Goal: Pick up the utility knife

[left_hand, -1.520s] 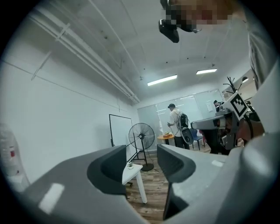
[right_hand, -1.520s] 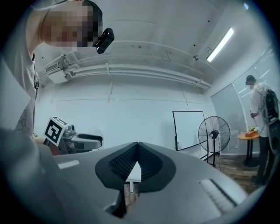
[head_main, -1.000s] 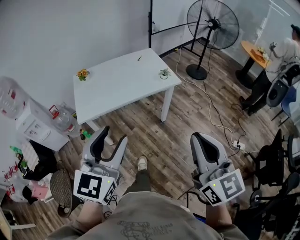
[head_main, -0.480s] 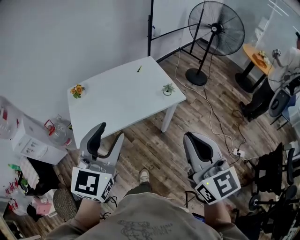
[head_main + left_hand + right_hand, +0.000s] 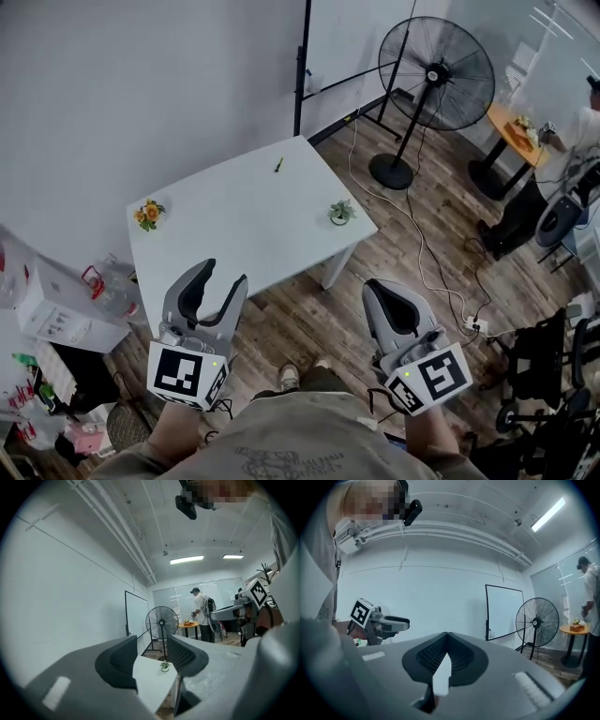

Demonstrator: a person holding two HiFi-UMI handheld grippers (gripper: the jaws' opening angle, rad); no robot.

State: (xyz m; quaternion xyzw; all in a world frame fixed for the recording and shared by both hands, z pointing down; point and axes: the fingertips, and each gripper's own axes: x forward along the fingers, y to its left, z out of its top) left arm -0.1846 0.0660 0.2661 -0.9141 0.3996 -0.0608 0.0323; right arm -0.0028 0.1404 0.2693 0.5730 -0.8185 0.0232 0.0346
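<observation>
Locate utility knife (image 5: 278,165): presumably the small green item near far edge of bench (image 5: 234,225), well apart from both grippers. Lead with left gripper (image 5: 225,274), jaws spread and empty; leave right gripper (image 5: 377,289), jaws pressed together on nothing, aside. Step closer, then straddle the handle crosswise.

table (image 5: 234,211): smooth matt white | floor (image 5: 309,314): wood-grain planks | fan (image 5: 436,73): black metal wire
</observation>
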